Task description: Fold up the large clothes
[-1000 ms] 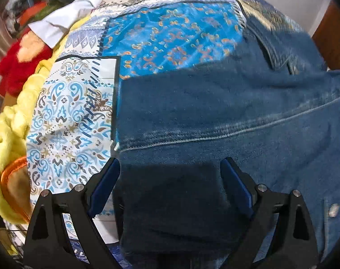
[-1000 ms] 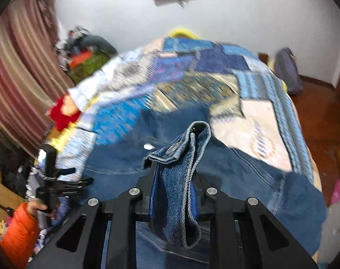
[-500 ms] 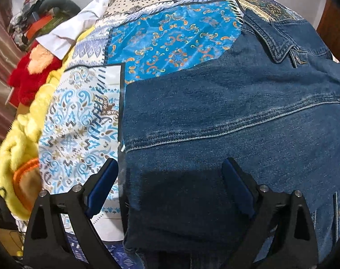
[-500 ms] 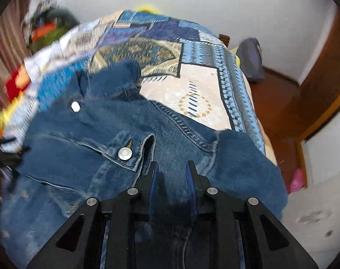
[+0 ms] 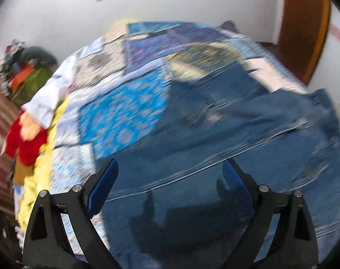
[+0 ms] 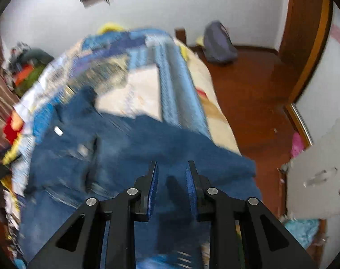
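- Denim jacket (image 5: 226,157) lies spread on the bed's patchwork quilt (image 5: 123,114), directly under and ahead of both grippers; both views motion-blurred
- Left gripper (image 5: 170,174) spread wide, holding nothing, above the jacket's left part; its shadow falls on the denim
- Right gripper (image 6: 171,174) parted by a narrow gap; no cloth visible between the jaws; jacket's right edge (image 6: 241,163) just ahead
- Judgement: a new hold comes next; pinch one layer at hem or shoulder seam, both sides level; lift low, lay flat, smooth creases before letting go
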{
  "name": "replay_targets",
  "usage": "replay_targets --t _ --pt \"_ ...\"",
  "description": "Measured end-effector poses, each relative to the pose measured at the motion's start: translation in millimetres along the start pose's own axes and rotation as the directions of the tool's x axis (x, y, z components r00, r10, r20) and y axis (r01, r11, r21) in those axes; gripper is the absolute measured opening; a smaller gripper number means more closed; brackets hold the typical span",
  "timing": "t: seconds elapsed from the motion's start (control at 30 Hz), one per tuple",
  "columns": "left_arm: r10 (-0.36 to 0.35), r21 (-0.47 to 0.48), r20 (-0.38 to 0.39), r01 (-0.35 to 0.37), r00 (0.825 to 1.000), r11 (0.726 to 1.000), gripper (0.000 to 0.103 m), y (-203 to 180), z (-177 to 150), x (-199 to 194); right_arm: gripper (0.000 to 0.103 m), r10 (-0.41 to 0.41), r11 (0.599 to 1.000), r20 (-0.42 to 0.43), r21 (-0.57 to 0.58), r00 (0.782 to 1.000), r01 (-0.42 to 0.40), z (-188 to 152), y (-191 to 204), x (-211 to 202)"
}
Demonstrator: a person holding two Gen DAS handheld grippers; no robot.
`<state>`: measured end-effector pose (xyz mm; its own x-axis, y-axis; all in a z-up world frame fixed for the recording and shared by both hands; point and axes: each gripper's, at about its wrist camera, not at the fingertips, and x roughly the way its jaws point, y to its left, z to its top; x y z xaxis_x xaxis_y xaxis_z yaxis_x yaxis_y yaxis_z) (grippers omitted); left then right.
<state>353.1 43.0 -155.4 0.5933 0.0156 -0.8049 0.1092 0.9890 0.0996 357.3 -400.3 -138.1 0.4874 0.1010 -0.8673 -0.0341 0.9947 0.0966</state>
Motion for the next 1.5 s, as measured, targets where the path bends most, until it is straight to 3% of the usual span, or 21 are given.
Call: replay_targets --t 0.13,0.2,0.33,0.37,0.47,0.5,0.57,0.67,0.73,0.83,0.93,1.03,1.13,1.2,1.27,1.37,1.5 --pt "-0.070 0.041 0.012 0.070 0.997 0.997 0.095 -37 17 1 0.021 -0.037 0.999 -0.181 -0.006 0.983 0.037 -32 -18 51" --pt "-0.089 0.065 0.002 0.088 0.996 0.994 0.095 -56 24 6 0.021 -0.008 1.000 -0.101 -0.014 0.995 0.007 -44 -26 46" --pt "-0.119 0.125 -0.030 0.122 0.992 0.985 0.095 -95 32 22 0.022 -0.136 0.988 -0.078 -0.079 0.988 0.130 -54 -29 39" --pt "-0.128 0.140 -0.041 0.132 0.991 0.981 0.095 -105 34 27 0.030 -0.154 0.985 -0.074 -0.093 0.985 0.147 -57 -30 37" --pt "-0.176 0.157 -0.094 0.189 0.980 0.969 0.095 -130 34 42 0.080 -0.249 0.964 -0.050 -0.105 0.967 0.243 -63 -45 32" --pt "-0.191 0.159 -0.118 0.208 0.974 0.965 0.095 -136 33 48 0.083 -0.249 0.965 -0.041 -0.095 0.968 0.244 -65 -50 28" --pt "-0.183 0.175 -0.173 0.213 0.968 0.961 0.095 -154 31 63 0.083 -0.180 0.984 -0.060 -0.027 0.982 0.179 -70 -66 22" --pt "-0.143 0.203 -0.172 0.177 0.975 0.963 0.095 -168 30 75 0.083 -0.042 0.986 -0.073 0.158 0.996 0.053 -74 -99 11" --pt "-0.178 0.185 -0.176 0.210 0.968 0.960 0.095 -170 32 78 0.083 0.072 0.954 -0.072 0.297 0.995 -0.047 -77 -121 7" --pt "-0.218 0.140 -0.195 0.247 0.956 0.959 0.096 -164 33 84 0.083 0.174 0.895 -0.077 0.429 0.982 -0.125 -82 -141 18" --pt "-0.247 0.098 -0.198 0.270 0.949 0.958 0.096 -157 33 85 0.078 0.208 0.864 -0.106 0.486 0.972 -0.132 -82 -145 42" --pt "-0.239 0.096 -0.184 0.260 0.953 0.961 0.095 -155 33 80 0.075 0.246 0.822 -0.095 0.548 0.964 -0.156 -76 -150 65" --pt "-0.210 0.110 -0.159 0.228 0.965 0.967 0.095 -154 31 71 0.055 0.262 0.797 -0.054 0.576 0.964 -0.184 -68 -152 79" --pt "-0.189 0.120 -0.140 0.206 0.972 0.971 0.095 -153 31 65 0.032 0.262 0.785 -0.024 0.587 0.965 -0.199 -62 -150 79" --pt "-0.175 0.127 -0.118 0.189 0.978 0.974 0.095 -150 29 57 0.021 0.229 0.803 0.000 0.566 0.974 -0.188 -53 -145 70" --pt "-0.157 0.135 -0.075 0.166 0.985 0.977 0.095 -141 29 40 0.014 0.171 0.849 0.061 0.497 0.983 -0.179 -39 -128 43" --pt "-0.173 0.081 -0.021 0.174 0.985 0.981 0.095 -121 32 16 0.012 0.163 0.891 0.200 0.392 0.966 -0.231 -14 -103 -9"
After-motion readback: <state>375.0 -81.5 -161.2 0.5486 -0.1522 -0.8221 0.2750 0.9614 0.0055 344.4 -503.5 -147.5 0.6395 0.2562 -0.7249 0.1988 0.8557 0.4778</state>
